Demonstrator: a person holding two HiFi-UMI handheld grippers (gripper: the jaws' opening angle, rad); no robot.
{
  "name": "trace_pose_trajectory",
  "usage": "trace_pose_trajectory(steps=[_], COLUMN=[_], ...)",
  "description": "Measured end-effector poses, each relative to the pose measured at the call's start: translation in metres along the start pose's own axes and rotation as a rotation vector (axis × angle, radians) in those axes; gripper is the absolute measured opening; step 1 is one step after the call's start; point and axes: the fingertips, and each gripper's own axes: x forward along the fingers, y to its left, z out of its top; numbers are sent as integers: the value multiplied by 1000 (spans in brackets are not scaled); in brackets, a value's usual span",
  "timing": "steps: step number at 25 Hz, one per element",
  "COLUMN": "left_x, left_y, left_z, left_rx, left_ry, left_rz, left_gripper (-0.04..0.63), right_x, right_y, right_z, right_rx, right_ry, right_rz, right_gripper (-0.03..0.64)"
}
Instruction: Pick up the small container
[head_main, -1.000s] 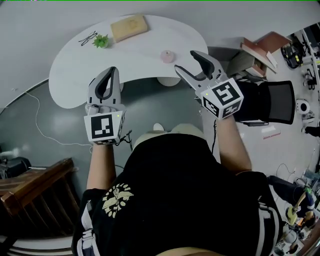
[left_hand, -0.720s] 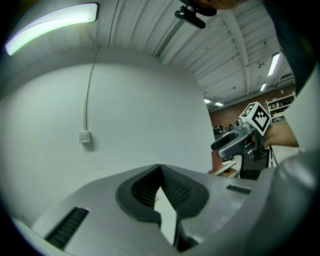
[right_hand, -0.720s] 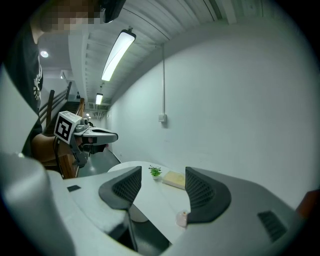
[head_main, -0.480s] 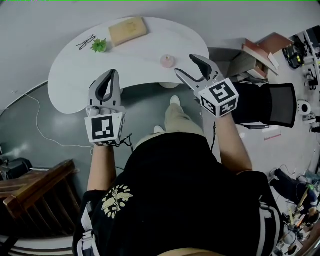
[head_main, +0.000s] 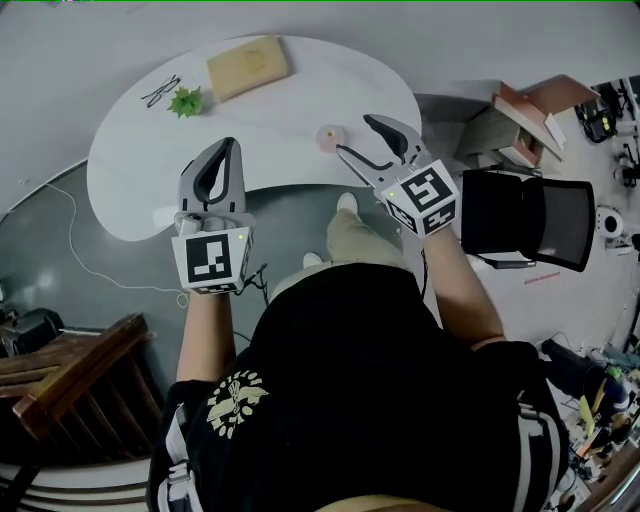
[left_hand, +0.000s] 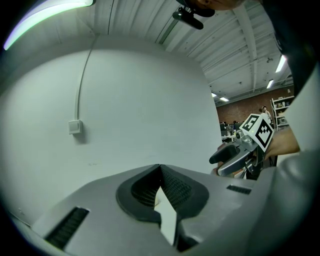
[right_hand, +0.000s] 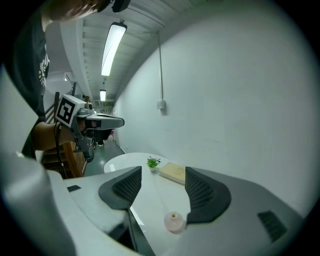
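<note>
Now the right gripper (head_main: 358, 138), jaws spread, has drawn in beside the small container (head_main: 329, 137) on the surface (head_main: 140, 190) (left gripper (head_main: 220, 160) clenched, empty), so grasping looks next.

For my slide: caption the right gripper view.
Open right gripper faces the small pink container on a white table.

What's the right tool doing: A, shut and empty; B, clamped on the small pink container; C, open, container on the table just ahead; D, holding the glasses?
C: the right tool has its jaws apart, and the small container sits ungripped on the table ahead of them.
</note>
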Motion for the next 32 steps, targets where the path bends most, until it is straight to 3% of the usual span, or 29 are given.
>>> trace_pose_trajectory(steps=[10, 19, 23, 32], left_x=[55, 83, 90, 95], left_y=[-5, -7, -6, -3], left_z=[-34, -66, -72, -85], left_rx=[-34, -65, -71, -89], left_ry=[82, 138, 151, 185], left_rz=[5, 16, 21, 55], left_gripper=[21, 21, 21, 21], right_x=[69, 117, 133, 151], right_y=[-15, -30, -39, -35], right_z=[-77, -150, -178, -215], right_rx=[-9, -34, -53, -137], right_ry=[139, 225, 269, 320], right_rz=[156, 169, 154, 192], right_gripper=[264, 262, 229, 208])
